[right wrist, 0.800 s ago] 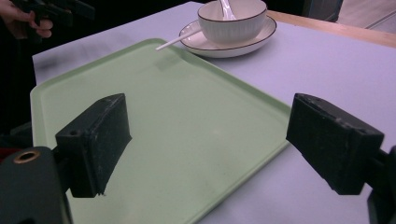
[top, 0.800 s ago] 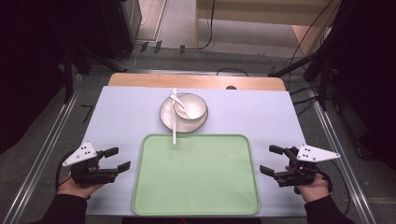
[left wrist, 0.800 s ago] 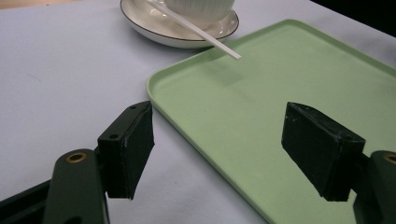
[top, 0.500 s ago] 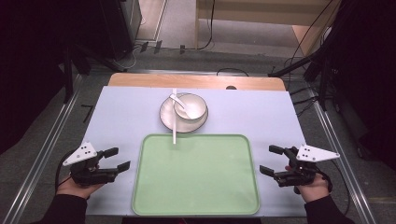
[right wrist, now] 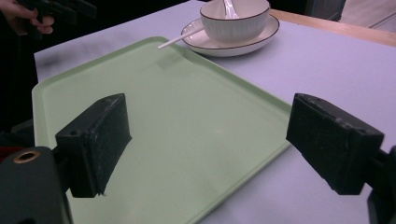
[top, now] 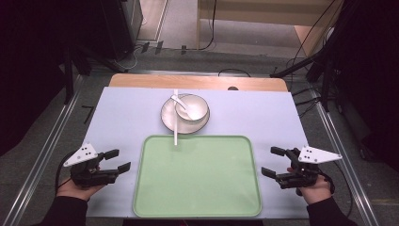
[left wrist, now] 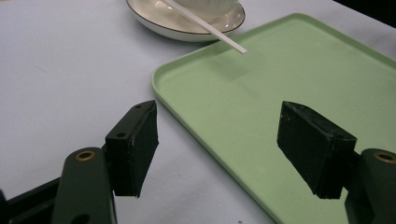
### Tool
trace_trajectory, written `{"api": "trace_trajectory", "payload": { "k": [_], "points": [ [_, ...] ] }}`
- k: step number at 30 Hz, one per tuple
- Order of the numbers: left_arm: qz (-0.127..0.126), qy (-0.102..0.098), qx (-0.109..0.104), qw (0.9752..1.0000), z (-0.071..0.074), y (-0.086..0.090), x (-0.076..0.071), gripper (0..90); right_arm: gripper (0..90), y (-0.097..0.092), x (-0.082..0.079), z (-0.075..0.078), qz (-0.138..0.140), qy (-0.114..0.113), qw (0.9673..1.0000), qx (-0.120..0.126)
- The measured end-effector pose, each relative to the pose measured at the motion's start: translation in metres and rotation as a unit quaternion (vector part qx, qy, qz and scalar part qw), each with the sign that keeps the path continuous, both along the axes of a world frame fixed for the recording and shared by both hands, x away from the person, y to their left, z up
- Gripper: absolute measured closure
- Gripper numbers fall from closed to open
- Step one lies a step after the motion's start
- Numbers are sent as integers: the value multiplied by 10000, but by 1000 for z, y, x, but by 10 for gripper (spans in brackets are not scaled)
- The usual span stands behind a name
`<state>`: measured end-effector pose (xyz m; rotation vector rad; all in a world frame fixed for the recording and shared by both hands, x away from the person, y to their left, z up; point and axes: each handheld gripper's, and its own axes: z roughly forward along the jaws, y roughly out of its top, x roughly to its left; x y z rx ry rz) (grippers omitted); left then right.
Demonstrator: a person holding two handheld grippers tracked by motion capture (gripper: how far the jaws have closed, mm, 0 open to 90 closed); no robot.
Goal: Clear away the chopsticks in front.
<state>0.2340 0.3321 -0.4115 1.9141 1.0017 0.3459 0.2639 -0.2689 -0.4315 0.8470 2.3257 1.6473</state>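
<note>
A light green tray [top: 197, 207] lies flat at the near middle of the table, with nothing on it. Behind it a white plate [top: 168, 121] carries a white bowl [top: 198, 113] with a white spoon [top: 181, 101] in it. A thin white stick [top: 175, 127] rests across the plate, its tip over the tray's far edge. My left gripper [top: 117, 160] hovers open beside the tray's left edge [left wrist: 187, 112]. My right gripper [top: 273, 161] is open at the tray's right edge [right wrist: 261, 135]. Nothing sits between either pair of jaws.
A pale lilac mat [top: 117, 117] covers the table; a wooden strip [top: 141, 81] shows at the far edge. Metal rails [top: 51, 136] run along both sides. Cables and dark stands [top: 324, 61] are on the floor beyond.
</note>
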Motion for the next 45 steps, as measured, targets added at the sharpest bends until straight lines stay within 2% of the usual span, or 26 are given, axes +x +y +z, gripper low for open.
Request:
{"api": "trace_trajectory", "payload": {
  "k": [24, 27, 29, 37, 40, 43, 44, 45],
  "points": [
    [197, 196, -110, 9996, 2, 2, 3, 328, 142, 2, 0, 0, 72, 6, 10000, -28],
    [317, 486, -199, 9981, 4, -1, 6, 351, 142, 2, 0, 0, 70, 13, 10000, -39],
    [395, 568, -177, 9975, 6, -3, 7, 351, 142, 2, 0, 0, 70, 19, 10000, -45],
    [683, 657, 12, 9955, 12, -11, 15, 348, 142, 2, 1, -1, 71, 25, 10000, -52],
    [669, 803, 61, 9945, 15, -16, 21, 348, 142, 3, 1, -1, 67, 33, 10000, -57],
    [690, 816, 67, 9943, 18, -19, 22, 344, 142, 3, 2, -1, 68, 40, 9999, -64],
    [794, 811, 183, 9934, 22, -25, 22, 350, 142, 3, 2, -1, 58, 38, 10000, -63],
    [794, 811, 183, 9934, 22, -25, 22, 354, 142, 3, 2, -1, 58, 38, 10000, -63]
  ]
}}
